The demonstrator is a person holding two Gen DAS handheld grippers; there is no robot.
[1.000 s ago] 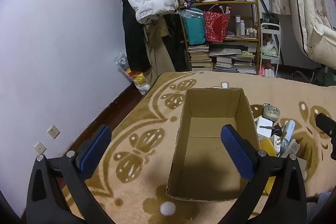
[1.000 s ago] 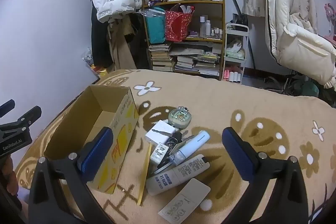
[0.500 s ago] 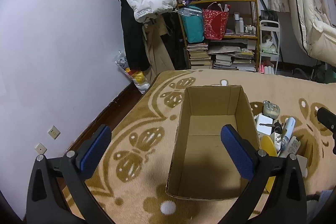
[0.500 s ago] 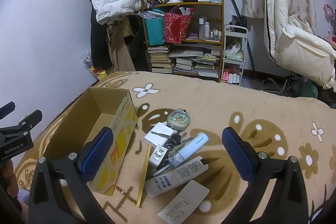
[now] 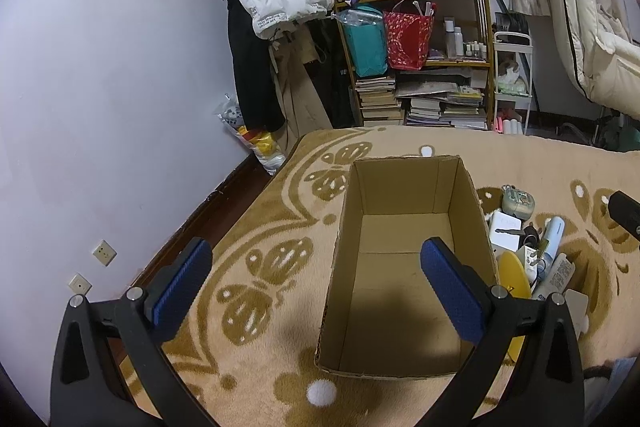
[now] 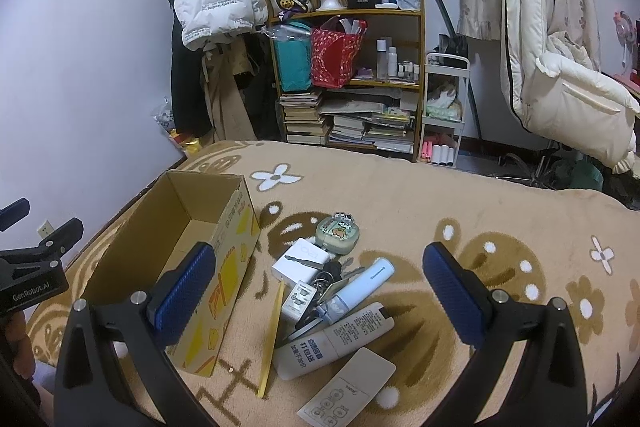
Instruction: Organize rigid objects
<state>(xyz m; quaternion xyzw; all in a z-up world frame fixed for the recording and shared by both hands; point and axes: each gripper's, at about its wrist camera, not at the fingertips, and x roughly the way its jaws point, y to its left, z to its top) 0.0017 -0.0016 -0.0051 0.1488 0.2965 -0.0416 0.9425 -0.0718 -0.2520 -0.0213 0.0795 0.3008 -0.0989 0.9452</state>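
Both grippers are spread wide and carry nothing: our left gripper hangs over the open brown corrugated cardboard box, our right gripper over the heap of small hard things just beside the box's right wall. Everything sits on a plush tan blanket with brown butterfly and flower patterns, which looks like a bed cover.

The box is empty, so we judge the job has barely begun and the step in hand is choosing a first piece. We would start at the top or edge of the heap, where a grip disturbs least. The pale blue cylindrical bottle lies slanted across the others and is round and smooth, so we should close across its width near the middle and squarely, or it may roll out. The white rectangular box has flat faces and should hold easily. The round pale green case with a cartoon print lies a little apart at the far end; its domed shape may slip.

The flat white remote-like card and the thin yellow stick lie low in the soft pile, so we would need to press the pads into the blanket to get under an edge. The white tube with black print looks firm enough to pinch.
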